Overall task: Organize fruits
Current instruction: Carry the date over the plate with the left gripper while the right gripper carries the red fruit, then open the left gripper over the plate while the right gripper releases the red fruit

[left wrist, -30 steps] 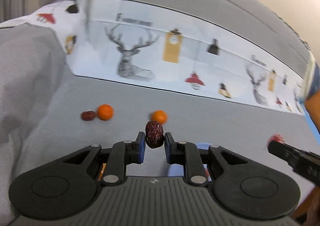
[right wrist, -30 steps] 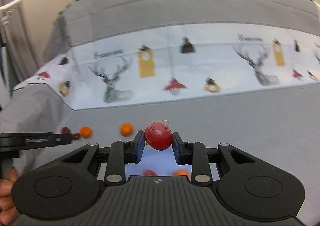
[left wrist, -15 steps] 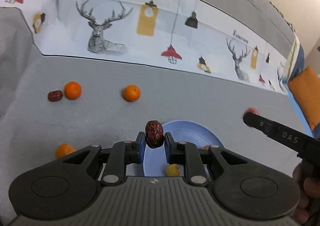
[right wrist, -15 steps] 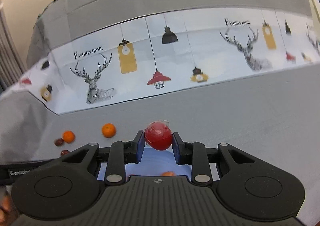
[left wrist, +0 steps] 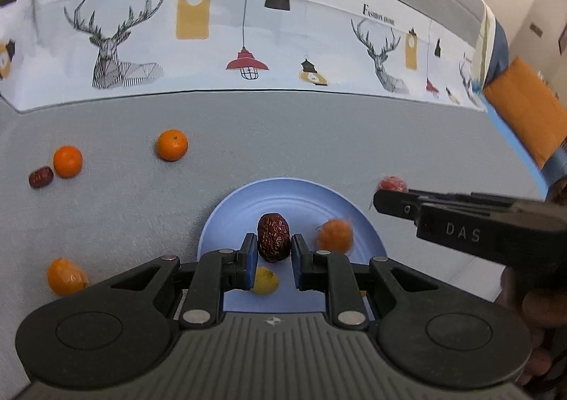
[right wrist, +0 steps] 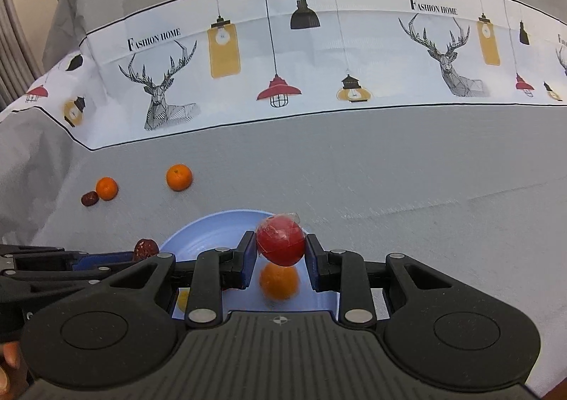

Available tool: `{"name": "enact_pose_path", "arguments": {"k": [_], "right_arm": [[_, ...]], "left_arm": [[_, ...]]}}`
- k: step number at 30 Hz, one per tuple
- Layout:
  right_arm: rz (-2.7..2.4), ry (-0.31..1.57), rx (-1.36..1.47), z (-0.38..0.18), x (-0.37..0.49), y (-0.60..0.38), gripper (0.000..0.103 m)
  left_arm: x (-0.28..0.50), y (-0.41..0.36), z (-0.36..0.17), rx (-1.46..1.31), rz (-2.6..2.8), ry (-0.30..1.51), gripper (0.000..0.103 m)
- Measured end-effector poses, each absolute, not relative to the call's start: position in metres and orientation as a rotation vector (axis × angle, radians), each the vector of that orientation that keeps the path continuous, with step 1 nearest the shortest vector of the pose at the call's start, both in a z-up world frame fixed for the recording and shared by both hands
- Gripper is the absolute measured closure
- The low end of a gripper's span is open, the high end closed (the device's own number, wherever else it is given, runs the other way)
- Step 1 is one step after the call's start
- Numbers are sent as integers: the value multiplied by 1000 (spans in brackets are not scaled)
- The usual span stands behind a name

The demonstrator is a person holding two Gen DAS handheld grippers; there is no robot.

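Observation:
My left gripper [left wrist: 273, 251] is shut on a wrinkled dark red date [left wrist: 273, 237] and holds it over the blue plate [left wrist: 244, 208]. The plate holds an orange [left wrist: 335, 235] and a yellow fruit [left wrist: 265, 280]. My right gripper [right wrist: 280, 253] is shut on a red round fruit in clear wrap [right wrist: 280, 240] above the plate's [right wrist: 198, 233] right part, over the orange [right wrist: 278, 282]. The right gripper also shows at the right of the left wrist view [left wrist: 460, 219], and the left gripper at the left of the right wrist view [right wrist: 63, 263].
Loose on the grey cloth left of the plate lie two oranges [left wrist: 172, 145] [left wrist: 67, 161], a date [left wrist: 40, 176] and a nearer orange [left wrist: 66, 276]. A white printed band [left wrist: 248, 28] runs across the back. An orange cushion [left wrist: 524, 116] sits far right.
Both grippers have tilted down and moved in over the blue plate, each keeping its fruit. The plate and its fruits have come into fuller view.

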State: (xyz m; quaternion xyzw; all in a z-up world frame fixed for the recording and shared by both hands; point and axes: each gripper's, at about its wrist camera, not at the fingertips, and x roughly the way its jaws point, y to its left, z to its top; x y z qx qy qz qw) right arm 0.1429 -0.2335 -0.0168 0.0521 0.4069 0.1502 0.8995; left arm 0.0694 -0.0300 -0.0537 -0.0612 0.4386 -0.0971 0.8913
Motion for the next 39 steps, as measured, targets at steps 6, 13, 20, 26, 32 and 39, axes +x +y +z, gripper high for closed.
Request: {"name": "enact_pose_path", "arguments": {"k": [6, 13, 20, 26, 32, 39], "right_arm": [[317, 865, 88, -21, 143, -228, 72], [336, 893, 59, -26, 141, -217, 72], [337, 909, 47, -29, 142, -213, 72], [337, 926, 44, -31, 142, -214, 71], [322, 930, 55, -31, 143, -217, 64], [321, 923, 39, -31, 142, -215, 60]], "left_arm": [[71, -28, -55, -116, -192, 911, 81], [72, -24, -57, -101, -172, 935, 81], [71, -36, -69, -57, -257, 1008, 81], [69, -45, -76, -33, -302, 1037, 81], [71, -42, -77, -49, -291, 1042, 66], [72, -39, -74, -57, -268, 1038, 66]]}}
